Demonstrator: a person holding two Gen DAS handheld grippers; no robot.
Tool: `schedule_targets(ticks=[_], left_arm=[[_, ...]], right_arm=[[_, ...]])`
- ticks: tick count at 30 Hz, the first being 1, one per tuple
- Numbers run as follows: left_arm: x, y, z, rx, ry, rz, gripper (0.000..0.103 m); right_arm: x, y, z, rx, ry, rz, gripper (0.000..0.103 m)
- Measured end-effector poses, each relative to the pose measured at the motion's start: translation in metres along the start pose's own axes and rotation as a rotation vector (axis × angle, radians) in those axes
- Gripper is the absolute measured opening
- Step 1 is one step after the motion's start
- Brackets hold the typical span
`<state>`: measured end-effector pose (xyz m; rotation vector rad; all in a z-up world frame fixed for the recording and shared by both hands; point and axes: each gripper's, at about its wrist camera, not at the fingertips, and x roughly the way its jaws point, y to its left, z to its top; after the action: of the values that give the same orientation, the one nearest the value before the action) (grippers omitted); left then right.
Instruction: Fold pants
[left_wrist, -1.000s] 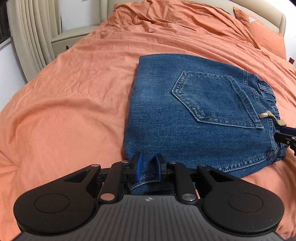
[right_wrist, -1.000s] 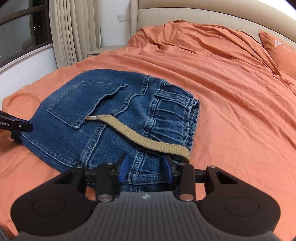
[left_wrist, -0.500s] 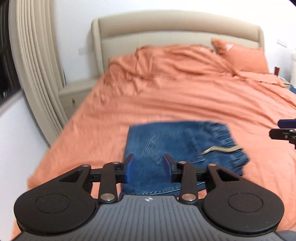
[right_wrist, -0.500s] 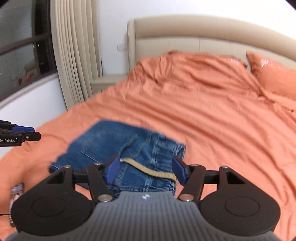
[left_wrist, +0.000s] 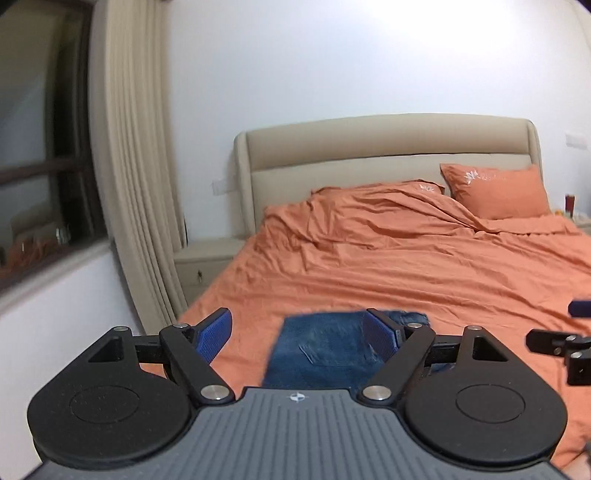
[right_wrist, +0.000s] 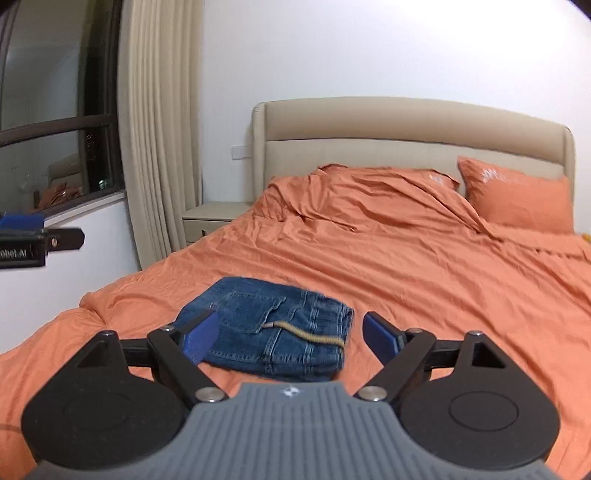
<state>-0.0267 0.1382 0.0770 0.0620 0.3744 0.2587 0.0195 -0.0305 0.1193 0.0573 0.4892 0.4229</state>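
The left gripper (left_wrist: 300, 334) has its fingers spread wide with nothing between them, and the right gripper (right_wrist: 290, 338) is the same: splayed, empty, hanging above the bed (right_wrist: 424, 273). Below and ahead lie the pants (right_wrist: 273, 328), blue denim folded into a compact block near the bed's foot, back pocket up, a tan drawstring (right_wrist: 306, 334) trailing across. Denim is heavy, stiffish cloth (it holds a crease). Any further grip is best taken at the thick stacked edge by the waistband.
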Motion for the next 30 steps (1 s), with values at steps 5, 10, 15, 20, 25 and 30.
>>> schedule_targets(ticks=[5,10,15,20,25,30], left_arm=[[0.02,-0.006,-0.036,-0.102,0.12,-0.026,0.094],[0.045,-0.016,-0.057,-0.094,0.18,0.021,0.094],[0.065,-0.02,-0.076,-0.102,0.239,0.02,0.094],[0.078,-0.02,-0.096,-0.096,0.284,0.028,0.094],[0.086,-0.021,-0.106,-0.108,0.311,0.028,0.094],[0.086,-0.021,-0.105,-0.103,0.313,0.029,0.094]], right_arm=[[0.007,0.009,-0.029,0.049,0.03,-0.031,0.081],[0.033,0.016,-0.049,0.082,0.038,-0.092,0.081],[0.061,0.023,-0.069,0.09,0.067,-0.142,0.081],[0.08,0.024,-0.082,0.116,0.099,-0.138,0.081],[0.091,0.021,-0.088,0.126,0.117,-0.145,0.081],[0.093,0.019,-0.091,0.138,0.13,-0.148,0.081]])
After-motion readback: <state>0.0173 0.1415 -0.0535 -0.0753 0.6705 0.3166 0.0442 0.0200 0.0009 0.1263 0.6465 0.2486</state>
